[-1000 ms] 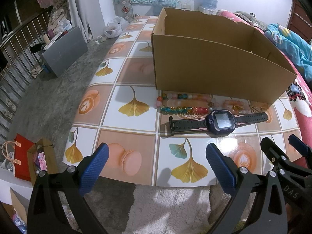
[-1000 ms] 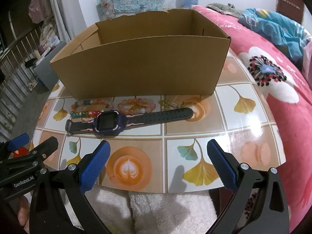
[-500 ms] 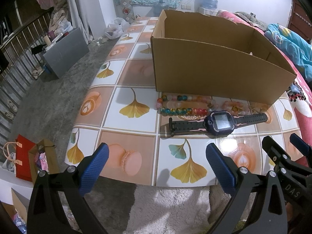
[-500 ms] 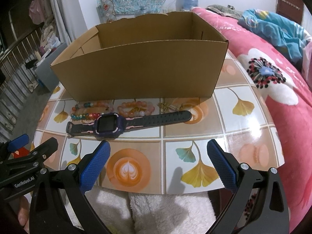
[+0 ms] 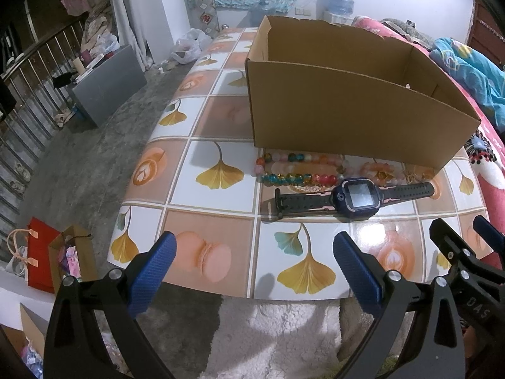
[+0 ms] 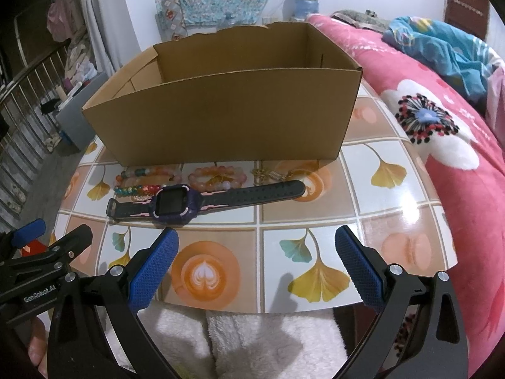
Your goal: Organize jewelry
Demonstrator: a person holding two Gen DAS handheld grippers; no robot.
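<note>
We hold both claws over the near edge of the table [image 5: 221, 120], and neither grips anything. Our left claw [image 5: 252, 271] stands spread wide, its blue pads [image 5: 151, 271] well apart with only tabletop between them. Ahead of it and a little to its right lies the watch [image 5: 356, 194], flat on the table with its strap stretched crosswise and its screen facing up; the watch sits past the right pad rather than between the two. Just beyond the watch, touching or nearly touching its strap, lies a multicolour bracelet [image 5: 296, 170], and to the right of that a pink bracelet [image 5: 378, 170], both close against the front wall of the box [image 5: 347, 120], which stands open-topped farther ahead. Our right claw [image 6: 257, 262] is likewise spread wide and holds nothing. From it, the watch [image 6: 172, 203] lies just ahead and to the left, its case almost at the tip of the left pad [image 6: 154, 268], the strap running off toward the claw's middle. Beyond the watch we see the multicolour bracelet [image 6: 142, 183] at the left, the pink bracelet [image 6: 217, 178] about straight ahead, and a small gold chain [image 6: 268, 175] just right of that, all in a row along the foot of the box [image 6: 221, 117]. In the right view the left claw [image 6: 41, 246] shows at the far left, beside ours. A bed [image 6: 442, 126] with a pink cover lies to the right of the table.
</note>
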